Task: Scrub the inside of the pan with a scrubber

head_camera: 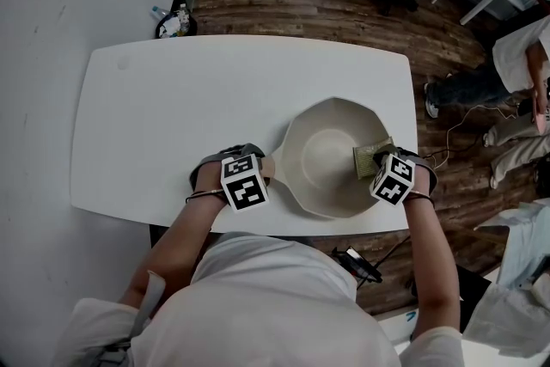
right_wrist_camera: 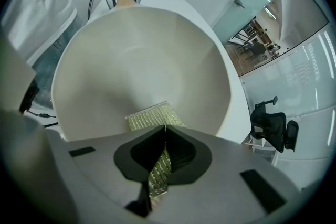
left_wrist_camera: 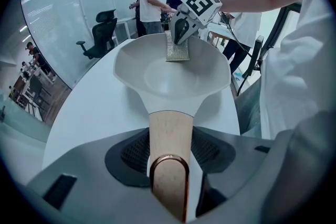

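Two claws share the job: the left claw (left_wrist_camera: 170,151) clamps the pan (head_camera: 301,142) by its wooden handle (left_wrist_camera: 170,128) at 9 o'clock, steadying it on the surface (head_camera: 172,125), so the right claw (right_wrist_camera: 163,153), pinching the scrubber (right_wrist_camera: 153,115), can press it against the inner wall at 3 o'clock.

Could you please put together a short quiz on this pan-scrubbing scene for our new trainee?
1. True or false: the left gripper is shut on the handle of the pan.
2. The right gripper is shut on: A the scrubber, B the pan's rim, C nothing.
3. Fill in: the scrubber rests on the pan's ____ wall, opposite the handle.

Key: 1 true; 2 A; 3 inner.
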